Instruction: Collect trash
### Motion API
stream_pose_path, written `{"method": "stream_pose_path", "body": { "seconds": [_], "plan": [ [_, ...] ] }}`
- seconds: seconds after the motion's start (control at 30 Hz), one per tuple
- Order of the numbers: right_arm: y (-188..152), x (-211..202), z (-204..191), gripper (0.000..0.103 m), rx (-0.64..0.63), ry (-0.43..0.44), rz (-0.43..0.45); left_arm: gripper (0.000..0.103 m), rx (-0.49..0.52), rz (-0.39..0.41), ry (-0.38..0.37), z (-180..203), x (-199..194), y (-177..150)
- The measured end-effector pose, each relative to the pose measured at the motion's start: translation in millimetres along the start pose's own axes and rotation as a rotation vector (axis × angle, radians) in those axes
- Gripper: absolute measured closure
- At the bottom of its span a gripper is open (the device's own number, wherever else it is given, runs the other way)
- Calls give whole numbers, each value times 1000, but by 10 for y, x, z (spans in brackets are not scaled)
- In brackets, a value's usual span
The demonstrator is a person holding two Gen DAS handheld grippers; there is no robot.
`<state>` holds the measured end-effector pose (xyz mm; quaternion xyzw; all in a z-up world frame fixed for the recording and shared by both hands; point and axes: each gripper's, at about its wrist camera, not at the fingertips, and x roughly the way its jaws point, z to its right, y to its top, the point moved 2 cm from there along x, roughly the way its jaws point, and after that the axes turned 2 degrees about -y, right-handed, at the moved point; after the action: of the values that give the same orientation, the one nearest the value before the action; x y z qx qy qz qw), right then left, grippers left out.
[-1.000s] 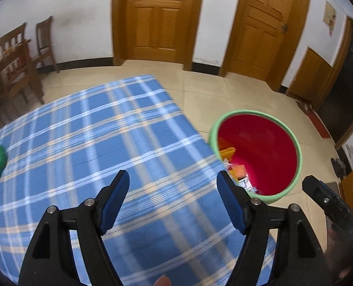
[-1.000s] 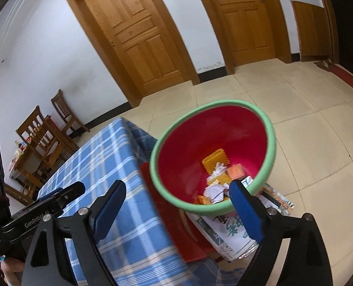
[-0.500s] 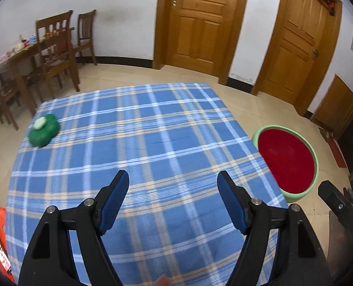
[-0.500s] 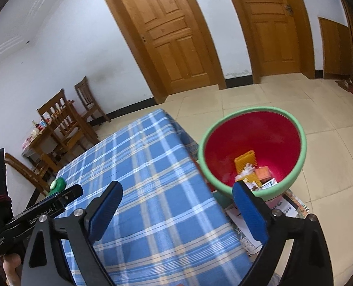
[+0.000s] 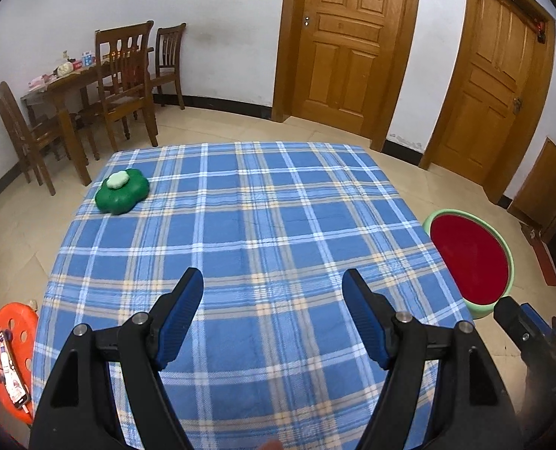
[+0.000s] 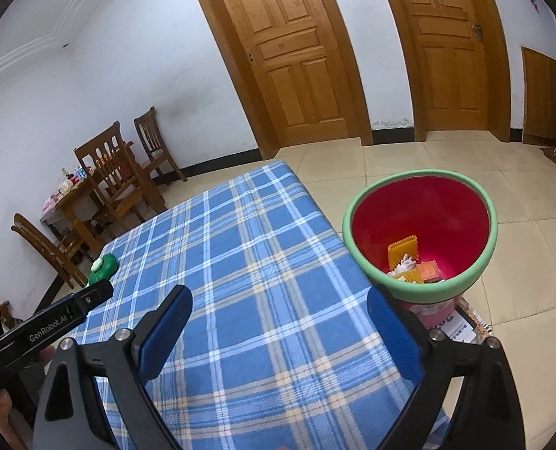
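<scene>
- The room has white walls, wooden doors and a tiled floor, and a worktop (image 5: 263, 232) with a blue checked cloth fills the middle.
- The left gripper (image 5: 272, 313) is wide apart with nothing in it, and only cloth shows under it.
- The right gripper (image 6: 279, 332) is spread even wider and is bare too; its jaws have just been opening, with nothing between them.
- The green clover-shaped thing (image 5: 121, 192) with a white top sits far ahead and to the left of the left gripper, near the far corner of the worktop.
- It may be the only trash left up there, I think, but I cannot tell what it is.
- The red bin with a green rim (image 6: 422, 234) stands on the floor just ahead and to the right of the right gripper, with yellow and orange scraps already in it.
- The reach to the green thing is long, so a gripper could drag and bunch up the cloth.
- That thing looks round and smooth, so it might slip out of a poor pinch.
- The carry back to the bin is long too, so it could fall on the floor.
- A phone (image 5: 9, 373) lies on an orange stool (image 5: 9, 333) low to the left, and a swinging arm could bump it.
</scene>
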<state>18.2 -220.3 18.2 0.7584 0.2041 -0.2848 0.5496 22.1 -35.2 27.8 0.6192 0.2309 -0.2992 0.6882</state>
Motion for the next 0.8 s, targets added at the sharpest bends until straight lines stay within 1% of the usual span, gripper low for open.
{"method": "stream_pose_path", "body": {
  "seconds": [0.2,0.8],
  "plan": [
    [-65,0,-51,7,-12,9,-11,27,-7,3,20,-46,-29,-56],
    [-75,4,-57,7,-12,9,-13,27,-10,7,22,-65,-38,-72]
  ]
}}
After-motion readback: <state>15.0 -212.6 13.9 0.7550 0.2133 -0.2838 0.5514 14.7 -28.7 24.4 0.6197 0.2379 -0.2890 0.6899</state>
